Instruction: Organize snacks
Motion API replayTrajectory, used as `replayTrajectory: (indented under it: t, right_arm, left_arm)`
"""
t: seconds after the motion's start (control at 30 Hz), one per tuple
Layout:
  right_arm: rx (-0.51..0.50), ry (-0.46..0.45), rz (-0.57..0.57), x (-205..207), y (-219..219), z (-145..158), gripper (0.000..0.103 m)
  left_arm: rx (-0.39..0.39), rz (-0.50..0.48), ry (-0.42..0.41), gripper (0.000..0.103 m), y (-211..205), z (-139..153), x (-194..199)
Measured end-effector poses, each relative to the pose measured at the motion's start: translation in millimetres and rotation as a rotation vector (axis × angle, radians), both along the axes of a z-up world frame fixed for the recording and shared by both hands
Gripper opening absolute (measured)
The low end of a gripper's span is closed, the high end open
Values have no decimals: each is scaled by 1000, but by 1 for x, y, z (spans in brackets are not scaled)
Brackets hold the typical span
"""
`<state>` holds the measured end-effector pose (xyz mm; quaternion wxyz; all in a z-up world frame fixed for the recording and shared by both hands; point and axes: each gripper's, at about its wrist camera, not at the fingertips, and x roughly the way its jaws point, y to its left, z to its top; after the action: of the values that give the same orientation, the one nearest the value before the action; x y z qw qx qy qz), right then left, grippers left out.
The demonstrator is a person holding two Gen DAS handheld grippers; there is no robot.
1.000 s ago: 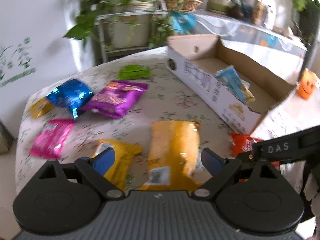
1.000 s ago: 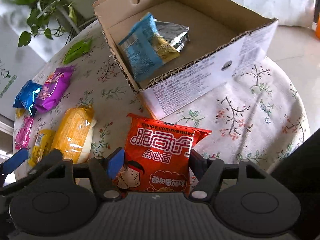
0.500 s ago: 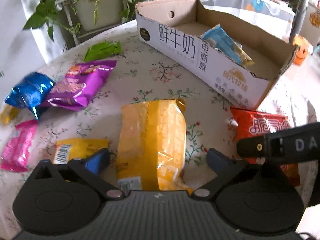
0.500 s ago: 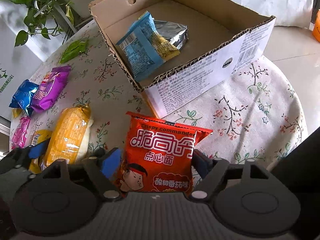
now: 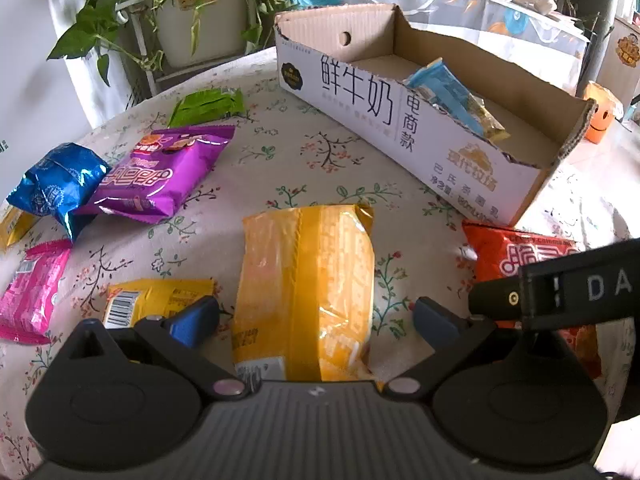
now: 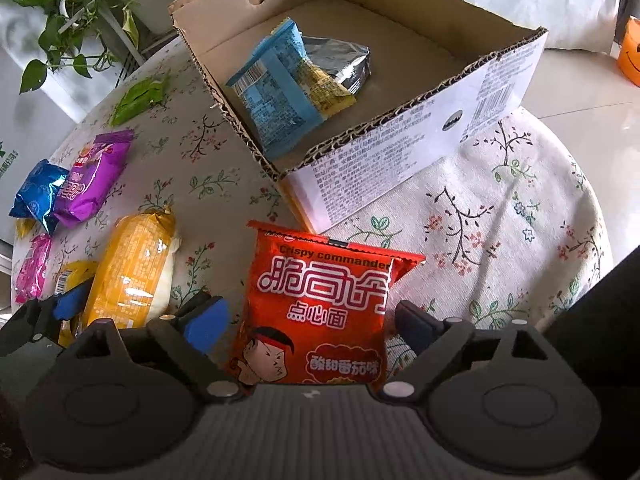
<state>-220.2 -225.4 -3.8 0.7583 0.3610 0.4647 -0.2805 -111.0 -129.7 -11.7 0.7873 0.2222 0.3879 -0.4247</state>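
Note:
My left gripper (image 5: pixel 316 316) is open, its jaws on either side of a long orange-yellow snack packet (image 5: pixel 306 296) lying on the floral tablecloth. My right gripper (image 6: pixel 310 318) is open around a red noodle-snack packet (image 6: pixel 324 308), also flat on the cloth; that packet also shows in the left wrist view (image 5: pixel 520 252). The cardboard box (image 6: pixel 400 160) stands just beyond, holding a blue packet (image 6: pixel 276 88), a yellow one and a silver one (image 6: pixel 340 64). The orange-yellow packet also shows in the right wrist view (image 6: pixel 132 268).
Loose on the table to the left: a purple packet (image 5: pixel 164 172), a blue foil packet (image 5: pixel 56 188), a pink packet (image 5: pixel 32 292), a small yellow packet (image 5: pixel 156 300), a green packet (image 5: pixel 208 104). Potted plants (image 5: pixel 120 20) stand behind the table. An orange pumpkin figure (image 5: pixel 600 116) sits at far right.
Both grippers have lowered and moved forward over their packets. The left one now has the orange-yellow packet deeper between its jaws. The right one straddles the red packet more closely.

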Motion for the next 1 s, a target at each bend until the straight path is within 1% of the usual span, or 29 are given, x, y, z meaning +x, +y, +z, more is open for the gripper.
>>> replayTrajectory:
  t: [0.17,0.23,0.3,0.37,0.4,0.43,0.47,0.5,0.53,0.57,0.63,0.7,0.83,1.0]
  right_arm:
    - [-25,21,-11,3,-2,-3,98]
    - [-28,21,-13,3,-3,-4,98]
    - [-30,19,-14,2,-3,-4,97]
    - [-36,18,-12,1,-3,-3,95]
    - [-42,17,-7,1,-3,-3,93]
    - [-49,18,1,1,-2,-3,92]
    - [-57,17,11,0,0,-2,90]
    - [-61,5,17,-1,1,-1,85]
    - [-53,-12,26,-2,1,0,80]
    - [-55,-13,33,-2,2,0,77]
    - [-59,-20,49,-4,4,1,74]
    - [-43,-39,66,-5,5,2,73]
    - [-16,-65,104,-9,9,4,73]
    - [35,-104,159,-10,17,5,72]
  left_arm:
    - [11,14,-1,103,-2,1,2]
    - [10,21,-7,101,-1,1,2]
    - [5,16,-7,92,1,3,1]
    - [-1,14,-2,87,2,4,-2]
    - [-6,13,-1,81,2,4,-4]
    - [-14,18,1,77,4,6,-4]
    - [-19,26,4,71,5,7,-5]
    - [-17,27,5,64,6,8,-5]
    - [-18,30,4,60,8,9,-6]
    - [-18,36,4,56,10,10,-7]
    - [-19,52,16,54,15,12,-7]
    - [-19,64,21,54,20,12,-9]
    - [-11,90,21,53,32,15,-17]
    - [-32,145,37,53,52,22,-22]
